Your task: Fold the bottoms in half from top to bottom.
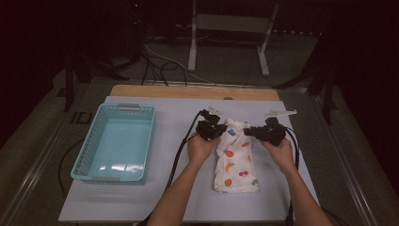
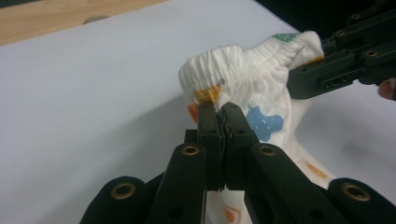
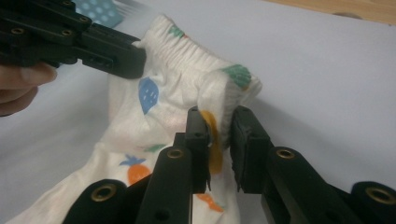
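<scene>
Both grippers are on the shorts (image 1: 235, 157) at the waistband end, one at each side. The left gripper (image 1: 210, 128) has its jaws pressed almost flat together, a thin fold of the white cloth nipped between them just below the gathered elastic; in the left gripper view (image 2: 223, 121) the band bunches up right above the fingertips, and a blue fruit print sits just to the right of them. The right gripper (image 1: 264, 133) is clamped too, jaws a little further apart, on a thicker wad of the waistband; in the right gripper view (image 3: 219, 130) an orange patch of cloth fills the gap between the pads and a green print sits just above them. The waistband stretches between the two grippers, lifted off the mat (image 1: 179, 122), while the legs of the shorts trail back from the jaws toward the person and lie on the mat between the forearms. A basket (image 1: 87, 155) sits well out to the left of the left gripper, apart from the cloth.
</scene>
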A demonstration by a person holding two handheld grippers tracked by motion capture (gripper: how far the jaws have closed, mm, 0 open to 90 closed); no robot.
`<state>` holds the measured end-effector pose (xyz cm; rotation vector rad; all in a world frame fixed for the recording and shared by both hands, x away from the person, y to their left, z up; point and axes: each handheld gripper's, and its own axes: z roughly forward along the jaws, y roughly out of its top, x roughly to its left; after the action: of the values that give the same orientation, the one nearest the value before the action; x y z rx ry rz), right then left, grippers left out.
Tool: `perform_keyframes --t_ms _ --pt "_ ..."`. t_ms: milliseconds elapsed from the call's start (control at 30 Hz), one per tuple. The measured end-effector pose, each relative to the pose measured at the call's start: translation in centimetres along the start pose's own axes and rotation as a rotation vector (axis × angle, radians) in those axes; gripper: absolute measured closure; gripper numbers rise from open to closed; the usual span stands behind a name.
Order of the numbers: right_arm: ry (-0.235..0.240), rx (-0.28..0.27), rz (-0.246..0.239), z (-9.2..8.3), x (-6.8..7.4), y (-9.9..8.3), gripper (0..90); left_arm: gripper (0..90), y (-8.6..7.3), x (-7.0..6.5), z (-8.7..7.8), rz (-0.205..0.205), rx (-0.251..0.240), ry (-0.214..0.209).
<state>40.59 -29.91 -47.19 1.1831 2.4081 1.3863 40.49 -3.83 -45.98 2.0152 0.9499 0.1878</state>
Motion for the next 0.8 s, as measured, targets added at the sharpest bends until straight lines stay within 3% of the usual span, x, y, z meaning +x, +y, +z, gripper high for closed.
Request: perform_keyframes --t_ms 467,800 --pt "0.034 0.02 -0.028 -1.9 1.9 -2.1 77.6 88.8 -3.0 -2.1 -1.7 0.059 -0.018 -0.061" --pt "0.046 0.061 -0.033 -1.8 3.1 -3.6 77.5 88.7 -5.0 -3.2 -2.4 0.1 -0.009 -0.09"
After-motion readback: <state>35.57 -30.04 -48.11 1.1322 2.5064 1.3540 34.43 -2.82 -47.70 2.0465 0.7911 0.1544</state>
